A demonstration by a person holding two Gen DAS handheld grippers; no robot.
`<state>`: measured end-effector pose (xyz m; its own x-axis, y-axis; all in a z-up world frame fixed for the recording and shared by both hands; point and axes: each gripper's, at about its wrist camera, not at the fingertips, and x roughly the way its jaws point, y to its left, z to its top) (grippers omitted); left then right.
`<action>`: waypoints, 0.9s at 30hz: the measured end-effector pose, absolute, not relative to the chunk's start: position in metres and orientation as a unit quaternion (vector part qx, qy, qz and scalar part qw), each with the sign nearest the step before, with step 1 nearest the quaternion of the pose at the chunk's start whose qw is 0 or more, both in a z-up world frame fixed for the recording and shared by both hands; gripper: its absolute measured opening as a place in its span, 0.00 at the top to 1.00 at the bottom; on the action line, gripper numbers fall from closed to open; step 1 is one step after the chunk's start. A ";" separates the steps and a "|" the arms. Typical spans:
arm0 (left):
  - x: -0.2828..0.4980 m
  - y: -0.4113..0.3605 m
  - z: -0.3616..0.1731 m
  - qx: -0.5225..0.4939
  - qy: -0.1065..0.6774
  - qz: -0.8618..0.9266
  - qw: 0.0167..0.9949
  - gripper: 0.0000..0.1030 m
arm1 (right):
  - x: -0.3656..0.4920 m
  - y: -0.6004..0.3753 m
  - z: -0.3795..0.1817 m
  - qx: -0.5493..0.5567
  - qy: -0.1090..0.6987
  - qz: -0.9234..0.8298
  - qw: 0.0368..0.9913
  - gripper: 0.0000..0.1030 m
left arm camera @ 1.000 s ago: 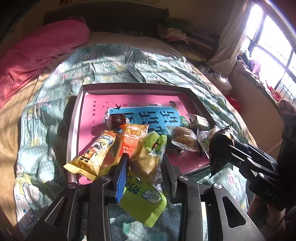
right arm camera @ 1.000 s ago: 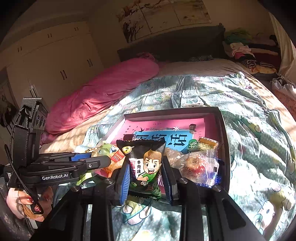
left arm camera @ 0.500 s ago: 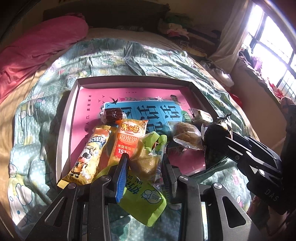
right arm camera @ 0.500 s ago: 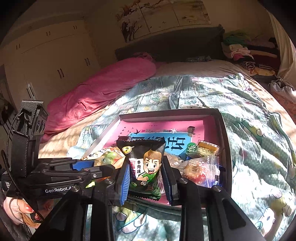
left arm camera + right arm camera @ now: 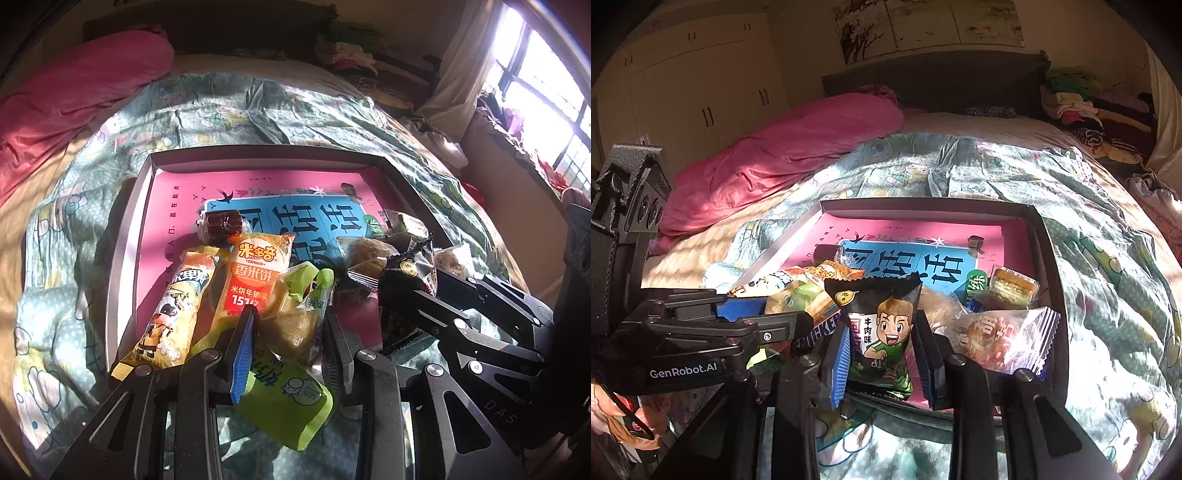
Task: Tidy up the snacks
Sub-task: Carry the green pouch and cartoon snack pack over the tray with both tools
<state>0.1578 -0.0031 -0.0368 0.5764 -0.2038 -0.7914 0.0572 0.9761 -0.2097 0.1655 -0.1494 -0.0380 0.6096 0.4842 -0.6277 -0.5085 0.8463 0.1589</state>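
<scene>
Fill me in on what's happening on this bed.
A person with a handheld gripper in each hand is sorting snacks into a shallow grey box with a pink liner on the bed. The left gripper clamps a green-topped clear snack pouch; the right gripper clamps a black cartoon-boy snack packet over the box's near edge.

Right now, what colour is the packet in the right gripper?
Black packet with a cartoon boy in green; clearest in the right wrist view.
</scene>
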 end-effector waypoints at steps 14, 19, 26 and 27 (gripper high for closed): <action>0.159 -0.005 -0.036 -0.076 0.458 -0.072 0.883 0.65 | 0.161 -0.149 -0.037 -0.023 0.348 0.281 0.894 0.67; 0.160 -0.005 -0.036 -0.078 0.460 -0.072 0.882 0.63 | 0.159 -0.150 -0.035 -0.023 0.349 0.282 0.893 0.66; 0.159 -0.006 -0.035 -0.078 0.461 -0.074 0.881 0.63 | 0.152 -0.152 -0.033 -0.033 0.351 0.281 0.892 0.66; 0.159 -0.006 -0.035 -0.077 0.461 -0.075 0.881 0.63 | 0.152 -0.151 -0.033 -0.036 0.351 0.280 0.893 0.66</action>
<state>0.1592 -0.0060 -0.0353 0.5631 -0.2022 -0.8013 0.0603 0.9771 -0.2043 0.1521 -0.1514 -0.0325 0.5967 0.4741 -0.6474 -0.5241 0.8412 0.1330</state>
